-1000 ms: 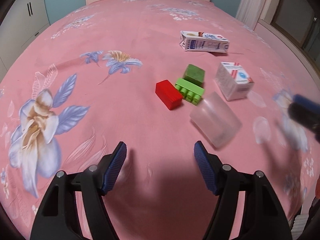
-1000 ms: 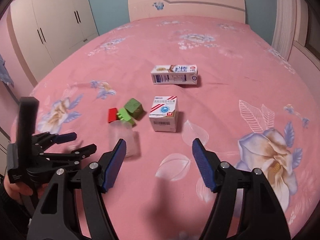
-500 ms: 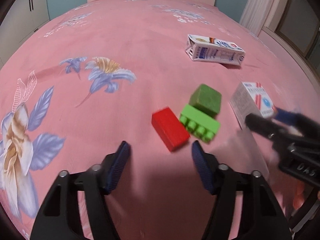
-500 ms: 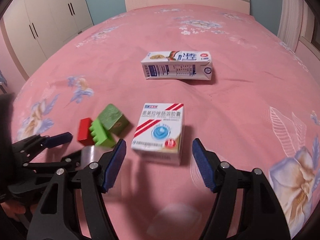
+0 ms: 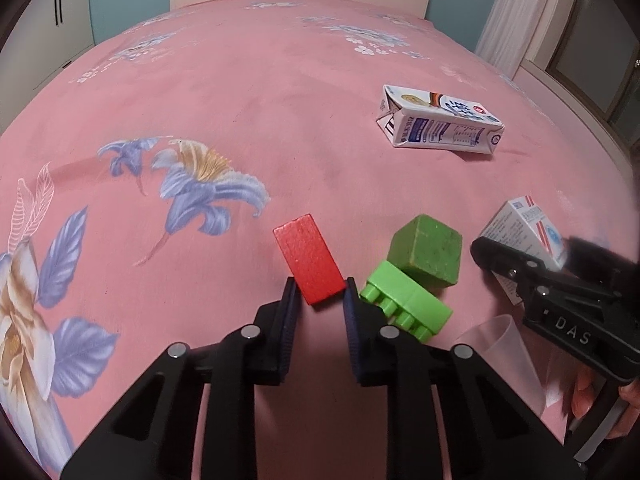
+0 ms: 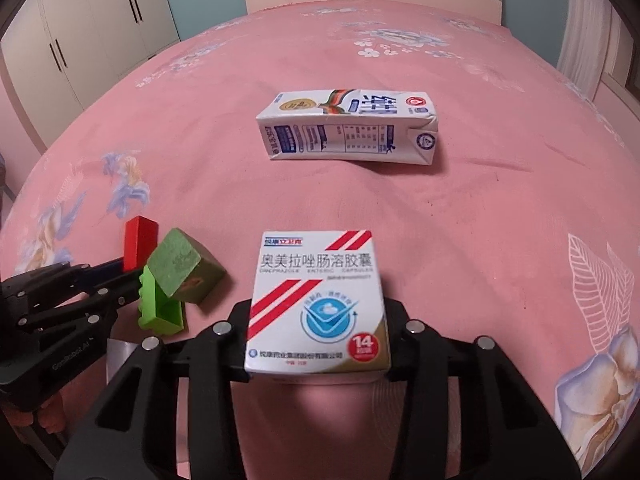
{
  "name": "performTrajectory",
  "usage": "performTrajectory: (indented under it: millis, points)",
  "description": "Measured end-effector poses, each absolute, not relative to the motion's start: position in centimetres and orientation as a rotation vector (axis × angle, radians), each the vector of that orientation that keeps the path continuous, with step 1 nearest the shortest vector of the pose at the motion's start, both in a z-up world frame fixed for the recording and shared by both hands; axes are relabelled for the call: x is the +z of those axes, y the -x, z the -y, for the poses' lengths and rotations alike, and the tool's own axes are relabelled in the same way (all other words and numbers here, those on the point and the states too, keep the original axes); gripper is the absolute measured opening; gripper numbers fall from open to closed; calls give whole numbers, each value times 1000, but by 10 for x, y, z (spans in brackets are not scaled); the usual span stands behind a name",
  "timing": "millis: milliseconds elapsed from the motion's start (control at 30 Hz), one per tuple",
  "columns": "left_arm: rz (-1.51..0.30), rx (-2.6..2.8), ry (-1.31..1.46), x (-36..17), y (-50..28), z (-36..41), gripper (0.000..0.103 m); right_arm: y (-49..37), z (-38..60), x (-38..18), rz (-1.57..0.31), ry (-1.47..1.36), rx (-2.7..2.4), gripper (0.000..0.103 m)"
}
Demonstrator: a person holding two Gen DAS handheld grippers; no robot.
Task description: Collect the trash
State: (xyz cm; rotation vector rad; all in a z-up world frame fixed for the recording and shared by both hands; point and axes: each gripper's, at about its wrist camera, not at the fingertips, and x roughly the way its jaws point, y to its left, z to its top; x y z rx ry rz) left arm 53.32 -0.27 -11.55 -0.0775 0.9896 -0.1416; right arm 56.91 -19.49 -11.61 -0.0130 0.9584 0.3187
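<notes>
- Bedspread point(image 6: 480, 208) first, since it's the biggest thing here: pink with flowers, and everything lies loose on it.
- The milk carton point(image 6: 348, 128) is flat on its side, dead ahead at 12 o'clock from the right gripper point(image 6: 320, 320) and well apart from it. Its long axis runs 9-to-3, with the folded end pointing at 3. From the left gripper point(image 5: 320, 292) it's off at about 1 o'clock and farther away, so I'd say the right hand is the nearer one for it.
- The medicine box point(image 6: 316, 280) sits right between the right gripper's jaws, printed face up and long axis running 12-to-6 along the fingers. The jaws are closing and their insides look snug against both long sides, though the pads are hidden under the box. My guess is this piece of trash just needs a straight lift.
- The clear cup point(image 5: 500, 344) lies tipped over at about 3 o'clock from the left gripper, partly under the right tool. I can't tell which way its mouth points.
- The red block point(image 5: 308, 260) has its near end pinched between the left gripper's pads, which are together on it. Its long axis leans 11-to-5.
- The dark green cube point(image 5: 428, 252) and bright green brick point(image 5: 404, 304) touch each other just beside that at 2 o'clock. They look like toys, not trash.
</notes>
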Motion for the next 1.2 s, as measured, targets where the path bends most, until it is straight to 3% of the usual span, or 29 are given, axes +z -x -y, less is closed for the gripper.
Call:
performTrajectory:
  millis: [367, 533, 600, 733, 1200]
  points:
    - [-979, -157, 92, -111, -533, -3, 26, -563, 199, -116, -958, 10, 311, 44]
    - [-983, -122, 112, -109, -542, -2, 44, -563, 199, -116, -959, 13, 311, 44]
    - [-977, -107, 100, -108, -546, 0, 44, -563, 199, -116, -959, 15, 312, 44]
    - [-987, -74, 76, -112, -557, -2, 22, -563, 199, -116, -963, 23, 313, 44]
    - [-968, -113, -10, -81, -519, -6, 22, -536, 203, -81, -918, 53, 304, 44]
